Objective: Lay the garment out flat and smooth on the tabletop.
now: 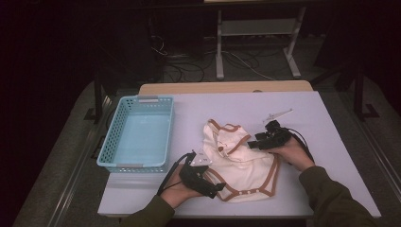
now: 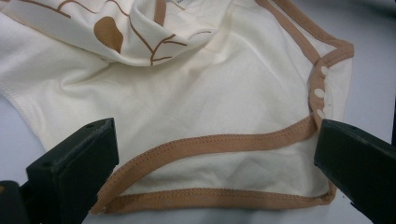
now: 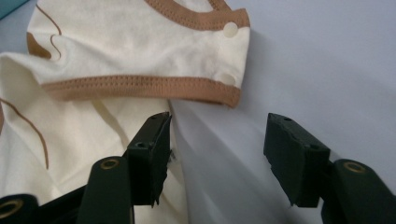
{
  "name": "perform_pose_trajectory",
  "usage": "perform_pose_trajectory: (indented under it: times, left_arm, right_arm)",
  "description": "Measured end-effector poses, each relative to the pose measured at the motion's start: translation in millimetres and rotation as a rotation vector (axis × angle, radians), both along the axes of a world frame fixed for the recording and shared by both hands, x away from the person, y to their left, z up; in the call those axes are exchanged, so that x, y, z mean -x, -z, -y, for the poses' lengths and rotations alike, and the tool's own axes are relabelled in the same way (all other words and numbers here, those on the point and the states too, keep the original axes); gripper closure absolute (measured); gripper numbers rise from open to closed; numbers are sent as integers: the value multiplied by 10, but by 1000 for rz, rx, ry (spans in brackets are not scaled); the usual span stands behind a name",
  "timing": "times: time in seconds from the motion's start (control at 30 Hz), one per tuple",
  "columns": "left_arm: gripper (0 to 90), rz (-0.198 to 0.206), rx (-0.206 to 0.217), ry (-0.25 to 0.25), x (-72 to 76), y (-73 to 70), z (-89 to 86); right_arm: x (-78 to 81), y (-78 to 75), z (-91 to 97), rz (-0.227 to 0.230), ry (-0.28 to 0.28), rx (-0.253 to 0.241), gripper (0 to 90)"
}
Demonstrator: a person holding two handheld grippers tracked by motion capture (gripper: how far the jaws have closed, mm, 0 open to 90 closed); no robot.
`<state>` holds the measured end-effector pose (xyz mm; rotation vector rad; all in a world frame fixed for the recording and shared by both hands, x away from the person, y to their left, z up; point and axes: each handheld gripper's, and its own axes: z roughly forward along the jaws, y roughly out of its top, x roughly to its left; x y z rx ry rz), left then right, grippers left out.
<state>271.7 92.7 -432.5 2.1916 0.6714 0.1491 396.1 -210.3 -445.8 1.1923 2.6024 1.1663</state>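
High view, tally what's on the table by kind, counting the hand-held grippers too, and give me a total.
Baby garment, cream with brown trim: 1
Basket, light blue plastic: 1
Hand-held grippers: 2, the left gripper at the garment's near edge and the right gripper at its far side, both with fingers apart
Total: 4

high view overhead facing forward, gripper views close, sharing bodysuit (image 1: 241, 163)
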Motion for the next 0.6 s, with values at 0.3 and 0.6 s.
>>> perform_pose_trajectory:
  times: [0.3, 0.6]
  left_arm:
    - [0, -3, 3, -5, -2, 4, 0]
    - [0, -2, -6, 2, -3, -1, -7]
  right_arm:
    - [-114, 7, -103, 7, -4, -1, 407]
    - [-170, 18, -157, 3, -41, 8, 566]
